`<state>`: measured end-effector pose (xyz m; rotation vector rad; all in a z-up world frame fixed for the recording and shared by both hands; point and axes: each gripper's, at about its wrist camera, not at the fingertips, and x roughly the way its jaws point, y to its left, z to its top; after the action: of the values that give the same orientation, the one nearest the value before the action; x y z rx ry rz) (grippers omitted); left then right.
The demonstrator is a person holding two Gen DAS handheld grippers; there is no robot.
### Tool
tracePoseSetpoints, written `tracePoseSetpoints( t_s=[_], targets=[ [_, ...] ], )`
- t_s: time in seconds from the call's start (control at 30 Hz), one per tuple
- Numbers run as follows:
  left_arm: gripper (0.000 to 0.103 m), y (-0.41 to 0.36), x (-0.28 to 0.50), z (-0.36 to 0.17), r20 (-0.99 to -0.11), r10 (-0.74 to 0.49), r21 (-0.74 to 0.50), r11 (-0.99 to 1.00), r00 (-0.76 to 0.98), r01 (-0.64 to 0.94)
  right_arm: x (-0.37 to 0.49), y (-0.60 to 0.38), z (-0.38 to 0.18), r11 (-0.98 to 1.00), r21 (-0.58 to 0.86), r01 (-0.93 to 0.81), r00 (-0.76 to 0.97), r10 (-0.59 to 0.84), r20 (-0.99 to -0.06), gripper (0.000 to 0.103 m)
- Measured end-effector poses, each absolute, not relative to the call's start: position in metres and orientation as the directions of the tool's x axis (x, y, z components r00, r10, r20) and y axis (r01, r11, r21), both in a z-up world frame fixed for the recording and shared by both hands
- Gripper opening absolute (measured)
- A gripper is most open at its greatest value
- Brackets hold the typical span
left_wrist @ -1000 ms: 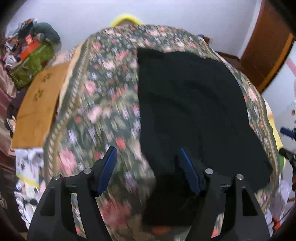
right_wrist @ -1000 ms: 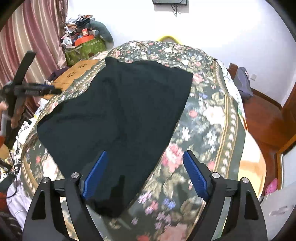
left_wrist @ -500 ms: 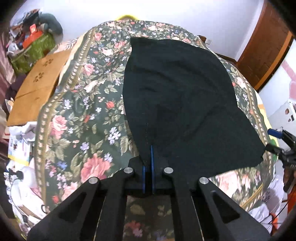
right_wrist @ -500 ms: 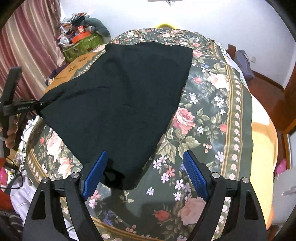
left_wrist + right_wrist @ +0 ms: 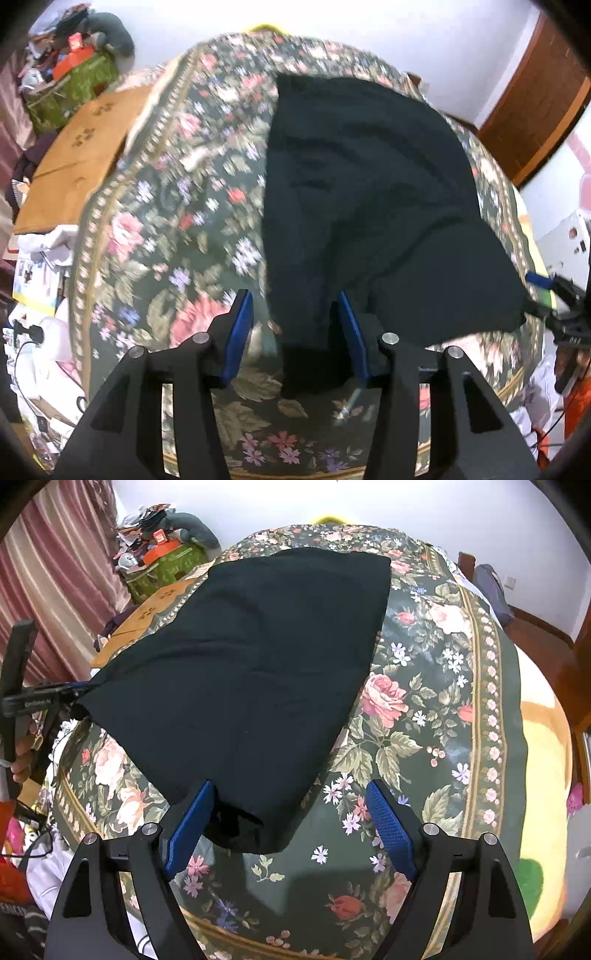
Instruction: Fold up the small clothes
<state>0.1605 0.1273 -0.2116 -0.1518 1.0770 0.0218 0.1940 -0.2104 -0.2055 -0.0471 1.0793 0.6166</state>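
A black garment (image 5: 369, 203) lies spread flat on the floral bedspread (image 5: 166, 221). My left gripper (image 5: 295, 325) stands over its near left corner. Its jaws are opening, and the corner lies loose between the blue pads (image 5: 240, 328). In the right wrist view the same garment (image 5: 258, 664) reaches down to my right gripper (image 5: 291, 812). That gripper is wide open, with the near right corner beside its left pad (image 5: 188, 823) and nothing gripped. The left gripper (image 5: 44, 698) shows at the cloth's far left corner, and the right gripper (image 5: 554, 291) at the left view's right edge.
A cardboard sheet (image 5: 85, 155) and a green box of clutter (image 5: 70, 85) stand beyond the bed's left side. A striped curtain (image 5: 55, 572) hangs there. A wooden door (image 5: 535, 110) is at the right. Papers and cables lie on the floor (image 5: 33, 295).
The left gripper went from open to shut on the garment's corner and now stands open again. The right gripper sank closer to the near right corner.
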Motion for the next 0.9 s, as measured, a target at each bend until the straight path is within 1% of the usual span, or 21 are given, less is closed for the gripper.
tracePoseSetpoints(
  t_s=[0.07,0.17,0.3,0.33,0.37,0.4,0.47,0.5,0.53,0.57,0.6,0.63,0.7,0.77,0.9],
  targets=[
    [0.054,0.128,0.160,-0.207,-0.869,-0.067,-0.127,0.988,0.491,-0.091,0.194,-0.211,-0.204,0.830,0.264,-0.492,0.322,0.455,-0.830,0.081],
    [0.056,0.124,0.163,-0.209,-0.867,-0.111,-0.172,0.982,0.485,-0.082,0.195,-0.210,-0.203,0.825,0.274,-0.494,0.323,0.467,-0.823,0.081],
    [0.056,0.108,0.173,-0.228,-0.886,-0.167,-0.213,0.975,0.433,-0.060,0.199,-0.206,-0.210,0.820,0.296,-0.490,0.304,0.479,-0.824,0.081],
    [0.055,0.105,0.175,-0.231,-0.888,-0.177,-0.218,0.975,0.424,-0.051,0.199,-0.205,-0.214,0.820,0.305,-0.485,0.295,0.481,-0.825,0.081],
    [0.051,0.101,0.176,-0.233,-0.889,-0.176,-0.216,0.975,0.423,-0.048,0.200,-0.204,-0.218,0.816,0.320,-0.482,0.278,0.489,-0.827,0.080],
    [0.048,0.098,0.177,-0.234,-0.888,-0.175,-0.213,0.976,0.426,-0.043,0.201,-0.203,-0.221,0.810,0.334,-0.482,0.262,0.497,-0.827,0.074],
    [0.036,0.094,0.178,-0.234,-0.886,-0.187,-0.220,0.975,0.424,-0.028,0.200,-0.201,-0.227,0.798,0.363,-0.482,0.241,0.519,-0.820,0.066],
    [0.034,0.092,0.178,-0.234,-0.885,-0.195,-0.225,0.974,0.422,-0.022,0.198,-0.201,-0.226,0.794,0.366,-0.485,0.250,0.527,-0.812,0.059],
    [0.029,0.092,0.178,-0.234,-0.884,-0.208,-0.238,0.971,0.418,-0.019,0.198,-0.199,-0.225,0.785,0.372,-0.495,0.244,0.537,-0.808,0.054],
    [0.023,0.092,0.178,-0.234,-0.883,-0.221,-0.250,0.968,0.414,-0.016,0.198,-0.198,-0.223,0.776,0.381,-0.503,0.235,0.547,-0.803,0.043],
    [0.021,0.093,0.178,-0.234,-0.881,-0.241,-0.270,0.963,0.408,-0.015,0.198,-0.198,-0.221,0.768,0.392,-0.506,0.229,0.558,-0.798,0.028],
    [0.017,0.094,0.178,-0.233,-0.879,-0.250,-0.280,0.960,0.405,-0.015,0.199,-0.198,-0.220,0.759,0.411,-0.505,0.220,0.573,-0.789,0.023],
    [0.014,0.090,0.176,-0.230,-0.881,-0.245,-0.271,0.962,0.404,-0.009,0.201,-0.196,-0.218,0.753,0.420,-0.506,0.216,0.582,-0.784,0.015],
    [0.012,0.086,0.174,-0.225,-0.882,-0.234,-0.254,0.967,0.410,0.006,0.200,-0.196,-0.214,0.746,0.418,-0.517,0.218,0.588,-0.779,0.011],
    [0.010,0.079,0.165,-0.196,-0.847,-0.232,-0.234,0.971,0.478,0.058,0.206,-0.202,-0.193,0.736,0.406,-0.542,0.255,0.604,-0.755,0.010]
  ],
)
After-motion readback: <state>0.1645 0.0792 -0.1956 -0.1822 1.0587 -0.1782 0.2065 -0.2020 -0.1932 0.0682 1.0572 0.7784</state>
